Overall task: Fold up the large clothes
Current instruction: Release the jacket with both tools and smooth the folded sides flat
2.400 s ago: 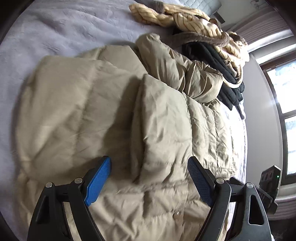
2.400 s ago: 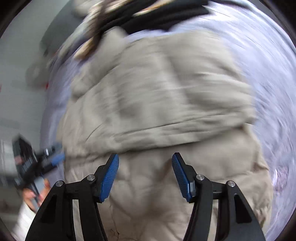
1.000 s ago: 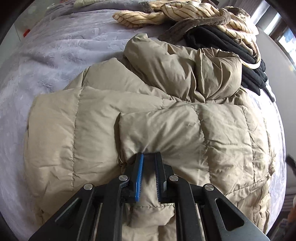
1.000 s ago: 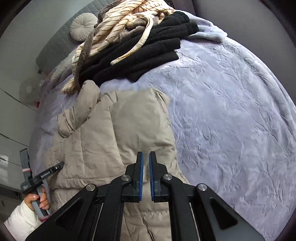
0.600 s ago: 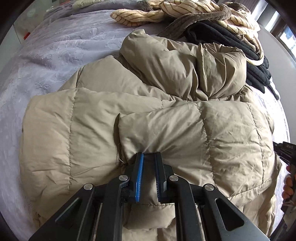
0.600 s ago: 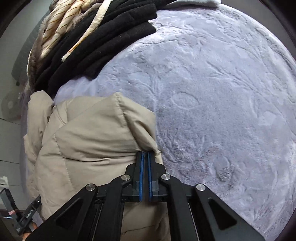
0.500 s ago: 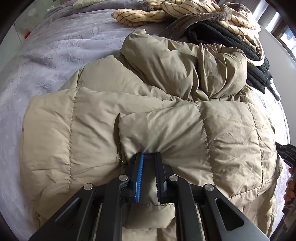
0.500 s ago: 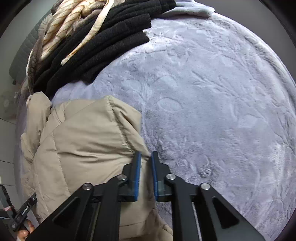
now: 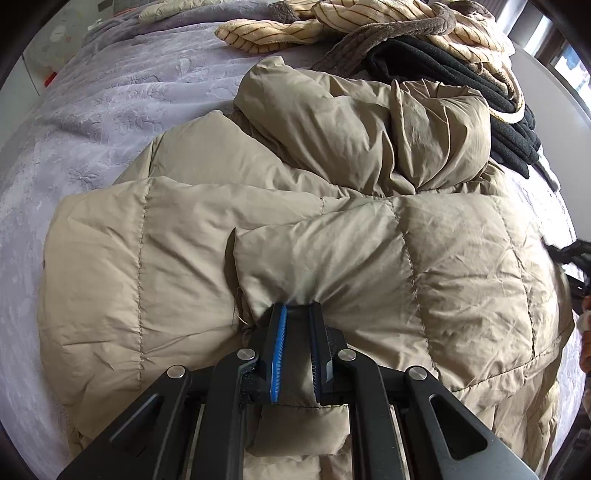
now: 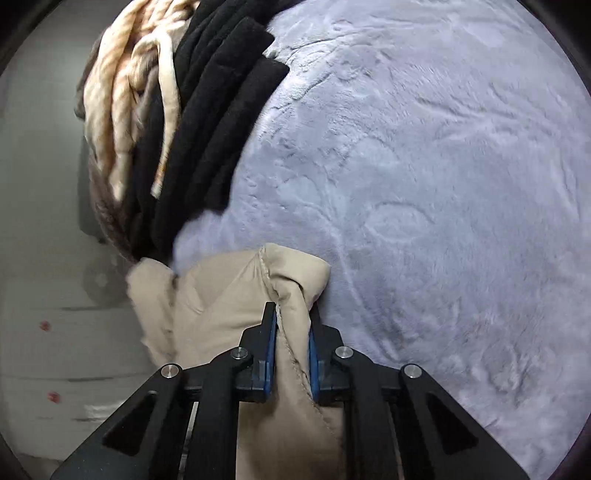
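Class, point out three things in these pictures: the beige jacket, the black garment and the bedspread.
Jacket (image 9: 461, 258): left wrist view, on a quilted panel.
Black garment (image 10: 221, 122): right wrist view, on its stacked folds.
Bedspread (image 10: 443, 184): right wrist view, on bare embossed fabric.

Jacket: quilted tan cloth, faint sheen, creased. Bedspread: lilac plush, embossed, matt. Black garments: matt fleece. Striped garment: soft pile. Gripper pads: ribbed blue plastic.
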The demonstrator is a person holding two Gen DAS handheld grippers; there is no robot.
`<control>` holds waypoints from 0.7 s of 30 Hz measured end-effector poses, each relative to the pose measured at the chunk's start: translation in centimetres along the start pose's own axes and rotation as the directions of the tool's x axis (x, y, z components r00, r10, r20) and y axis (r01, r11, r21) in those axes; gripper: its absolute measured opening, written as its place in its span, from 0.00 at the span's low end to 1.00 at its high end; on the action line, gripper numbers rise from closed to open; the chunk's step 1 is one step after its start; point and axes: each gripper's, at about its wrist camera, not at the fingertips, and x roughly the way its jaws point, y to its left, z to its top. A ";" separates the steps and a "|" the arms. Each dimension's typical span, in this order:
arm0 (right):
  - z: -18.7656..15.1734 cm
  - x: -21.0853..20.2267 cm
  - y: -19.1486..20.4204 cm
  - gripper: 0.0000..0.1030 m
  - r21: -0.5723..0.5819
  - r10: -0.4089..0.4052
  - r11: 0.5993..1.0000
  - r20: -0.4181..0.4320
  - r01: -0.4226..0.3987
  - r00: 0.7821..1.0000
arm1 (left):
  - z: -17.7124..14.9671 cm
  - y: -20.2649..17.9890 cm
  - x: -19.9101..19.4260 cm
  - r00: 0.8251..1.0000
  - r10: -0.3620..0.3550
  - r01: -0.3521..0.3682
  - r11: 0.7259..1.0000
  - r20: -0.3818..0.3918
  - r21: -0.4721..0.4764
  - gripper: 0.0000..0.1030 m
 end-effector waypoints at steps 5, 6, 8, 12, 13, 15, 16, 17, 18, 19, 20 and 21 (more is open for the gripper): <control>-0.2 -0.3 0.8 0.21 -0.072 -0.090 0.993 0.060 0.094 0.994 | 0.1 -0.1 0.0 1.000 0.007 -0.007 1.000 -0.004 0.008 0.13; -0.5 -0.9 1.4 0.23 -0.092 -0.140 0.985 0.085 0.148 0.986 | 0.1 -0.1 0.0 1.000 0.006 -0.006 1.000 -0.006 0.006 0.13; -0.9 -1.7 2.6 0.29 -0.147 -0.224 0.959 0.128 0.242 0.966 | 0.3 -0.1 -0.2 1.000 0.005 -0.005 1.000 -0.009 0.001 0.13; -2.5 -5.0 4.3 0.29 -0.246 -0.294 0.908 0.203 0.339 0.934 | 0.6 -0.1 -1.9 1.000 0.013 -0.013 1.000 -0.007 -0.007 0.13; -3.0 -5.9 4.3 0.29 -0.250 -0.286 0.909 0.208 0.334 0.935 | 0.5 0.0 -2.5 1.000 0.011 -0.011 1.000 0.002 -0.006 0.13; -4.2 -7.2 4.3 0.29 -0.249 -0.273 0.914 0.205 0.320 0.940 | 0.2 0.1 -4.2 0.999 0.011 -0.010 1.000 0.031 -0.005 0.13; -5.0 -7.7 4.4 0.29 -0.248 -0.266 0.918 0.198 0.310 0.944 | 0.0 0.2 -5.0 0.999 0.014 -0.014 1.000 0.041 -0.007 0.13; -5.9 -8.1 4.4 0.29 -0.252 -0.258 0.920 0.185 0.300 0.948 | -0.2 0.4 -5.9 0.999 0.014 -0.014 1.000 0.048 -0.014 0.13; -6.5 -8.3 4.4 0.29 -0.257 -0.254 0.921 0.174 0.293 0.951 | -0.4 0.5 -6.4 0.999 0.013 -0.012 1.000 0.048 -0.021 0.13; -7.6 -8.5 4.4 0.30 -0.262 -0.249 0.923 0.155 0.283 0.956 | -0.6 0.6 -6.8 0.999 0.011 -0.010 1.000 0.045 -0.029 0.14; -8.4 -8.6 4.4 0.33 -0.266 -0.245 0.924 0.138 0.274 0.960 | -1.0 0.6 -7.3 0.999 0.010 -0.009 0.999 0.040 -0.034 0.14; -9.4 -8.8 4.4 0.34 -0.273 -0.243 0.924 0.119 0.267 0.963 | -1.4 0.6 -7.8 0.999 0.014 -0.013 0.999 0.036 -0.036 0.14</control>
